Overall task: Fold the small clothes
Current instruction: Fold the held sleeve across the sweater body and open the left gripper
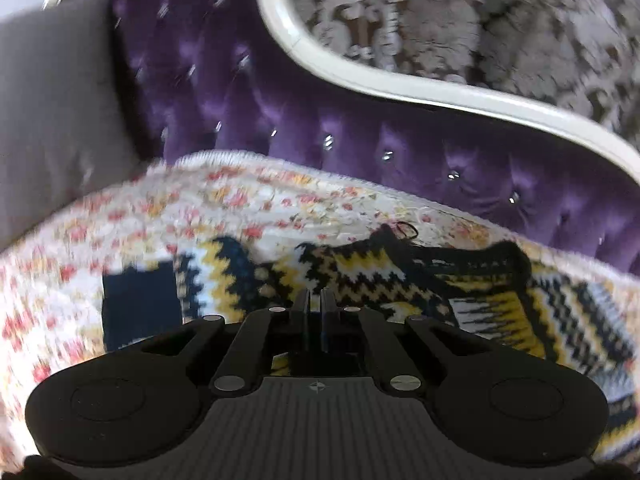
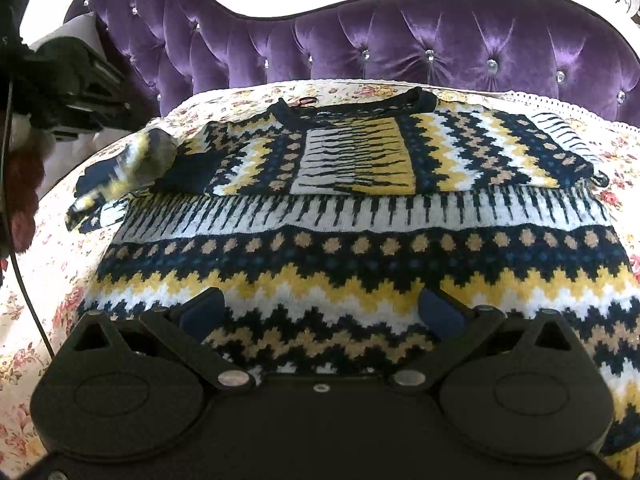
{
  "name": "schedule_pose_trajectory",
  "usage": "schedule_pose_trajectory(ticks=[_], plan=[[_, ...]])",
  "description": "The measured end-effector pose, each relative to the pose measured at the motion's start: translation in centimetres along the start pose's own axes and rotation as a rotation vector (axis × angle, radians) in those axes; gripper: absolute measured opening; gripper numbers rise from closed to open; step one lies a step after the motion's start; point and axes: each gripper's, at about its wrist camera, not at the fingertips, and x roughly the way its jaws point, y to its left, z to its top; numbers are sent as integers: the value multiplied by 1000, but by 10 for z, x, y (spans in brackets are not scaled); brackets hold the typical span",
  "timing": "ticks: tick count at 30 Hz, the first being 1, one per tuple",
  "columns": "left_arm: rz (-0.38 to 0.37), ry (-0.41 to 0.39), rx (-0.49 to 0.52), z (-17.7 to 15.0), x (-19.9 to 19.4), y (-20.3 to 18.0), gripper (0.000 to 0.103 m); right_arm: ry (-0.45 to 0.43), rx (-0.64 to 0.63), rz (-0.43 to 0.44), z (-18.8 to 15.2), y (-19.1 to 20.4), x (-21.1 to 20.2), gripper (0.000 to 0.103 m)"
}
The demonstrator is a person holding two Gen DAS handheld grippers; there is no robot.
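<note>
A knitted sweater (image 2: 360, 208) in navy, yellow, white and tan zigzags lies spread on a floral bedspread (image 2: 36, 320), collar toward the headboard. Its right sleeve is folded across the chest. Its left sleeve (image 2: 120, 172) is blurred at the left, with the left gripper (image 2: 80, 92) dark above it. In the left wrist view the sweater (image 1: 400, 276) lies ahead, and my left gripper (image 1: 316, 300) has its fingers together with no cloth visible between them. My right gripper (image 2: 320, 312) is open, low over the sweater's lower body, empty.
A purple tufted headboard (image 2: 400, 40) with a white frame stands behind the bed. A grey pillow (image 1: 52, 120) lies at the far left. Patterned wallpaper (image 1: 480, 20) is above. A black cable (image 2: 24, 280) hangs at the left edge.
</note>
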Motion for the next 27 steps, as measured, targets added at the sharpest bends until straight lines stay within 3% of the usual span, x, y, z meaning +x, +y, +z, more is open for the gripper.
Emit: schedule_pose_trajectory(ticks=[8,12,20,27], plan=[[-53,-24,62,9,-22,-12,12,1,-5,0,0,0,0,103],[3,-24,35,1,-34,15,26,1,-3,2,0,0,0,103],[160,78,-117,-28,-29,87,26,14,-56,-41,-1,8,3,103],[220,169,-250,-56,-13,142,26,24,-98,-73,-3,14,6,103]])
